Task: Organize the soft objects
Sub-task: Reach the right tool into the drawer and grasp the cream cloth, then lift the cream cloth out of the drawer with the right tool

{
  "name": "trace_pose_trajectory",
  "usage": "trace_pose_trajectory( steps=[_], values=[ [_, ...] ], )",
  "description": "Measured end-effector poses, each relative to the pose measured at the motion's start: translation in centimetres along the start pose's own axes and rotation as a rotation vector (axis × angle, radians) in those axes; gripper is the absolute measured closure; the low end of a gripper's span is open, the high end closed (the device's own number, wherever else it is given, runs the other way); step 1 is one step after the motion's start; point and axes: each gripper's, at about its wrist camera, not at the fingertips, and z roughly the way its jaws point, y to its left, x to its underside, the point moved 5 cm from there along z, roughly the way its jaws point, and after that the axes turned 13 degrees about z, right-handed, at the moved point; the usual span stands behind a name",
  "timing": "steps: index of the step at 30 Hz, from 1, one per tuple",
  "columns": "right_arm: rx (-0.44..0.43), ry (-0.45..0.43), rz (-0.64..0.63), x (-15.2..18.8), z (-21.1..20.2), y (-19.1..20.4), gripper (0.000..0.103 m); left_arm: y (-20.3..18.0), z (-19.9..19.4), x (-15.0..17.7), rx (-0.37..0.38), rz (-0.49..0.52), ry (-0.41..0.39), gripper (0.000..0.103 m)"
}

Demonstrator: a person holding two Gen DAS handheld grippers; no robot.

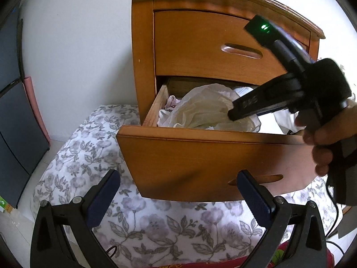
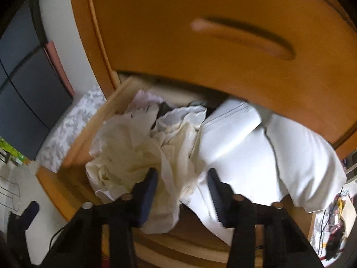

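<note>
Left fingers (image 1: pixel 178 192): spread wide, empty, hanging low before the front panel of the open drawer (image 1: pixel 212 156).
Right fingers (image 2: pixel 181 187): parted, a fold of the cream crumpled cloth (image 2: pixel 125 147) between them; whether the pads touch it I cannot tell, the view being blurred.
Soft things: cream crumpled cloth heaped in the drawer's left half; white folded garment (image 2: pixel 256 145) in the right half, draped over the drawer's front edge.
Writing: dark letters on a white printed fabric (image 1: pixel 169 109) at the drawer's left rear, upside down and too small to read.
Left view only: whole wooden nightstand (image 1: pixel 142 51), its shut upper drawer (image 1: pixel 212 44), floral bedding (image 1: pixel 93 156) below, right gripper's body with a green light.
Right view only: the white garment's full spread, the drawer's inside.
</note>
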Motion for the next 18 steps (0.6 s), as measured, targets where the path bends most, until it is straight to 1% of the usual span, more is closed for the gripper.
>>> trace_pose_trajectory(
  steps=[1,2,3,4,6,9,12,16,18],
  values=[
    [-0.002,0.007,0.001,0.2,0.2,0.1,0.069,0.0,0.0,0.0,0.002,-0.002,0.001,0.000],
    [0.011,0.005,-0.003,0.4,0.4,0.2,0.071,0.0,0.0,0.0,0.003,-0.003,0.002,0.000],
    [0.028,-0.002,-0.007,0.5,0.6,0.2,0.079,0.0,0.0,0.0,0.004,-0.005,0.003,0.000],
    [0.033,-0.004,-0.007,0.4,0.9,0.3,0.088,0.1,0.1,0.0,0.004,-0.006,0.005,0.000],
    [0.044,-0.012,0.003,0.5,0.9,0.2,0.097,0.1,0.1,0.0,0.006,-0.007,0.007,0.000],
    [0.070,-0.061,0.006,0.2,0.3,0.2,0.099,0.1,0.0,0.0,0.007,-0.008,0.007,0.000],
    [0.098,-0.111,0.019,-1.2,-0.1,-0.1,0.100,0.1,0.1,0.0,0.007,-0.008,0.007,0.000],
    [0.142,-0.194,0.052,-2.4,-2.2,-1.4,0.100,0.2,0.2,0.2,0.011,-0.016,0.010,0.000],
    [0.149,-0.237,0.074,-2.9,-3.7,-2.2,0.100,0.3,0.3,0.2,0.013,-0.024,0.013,0.000]
  ],
)
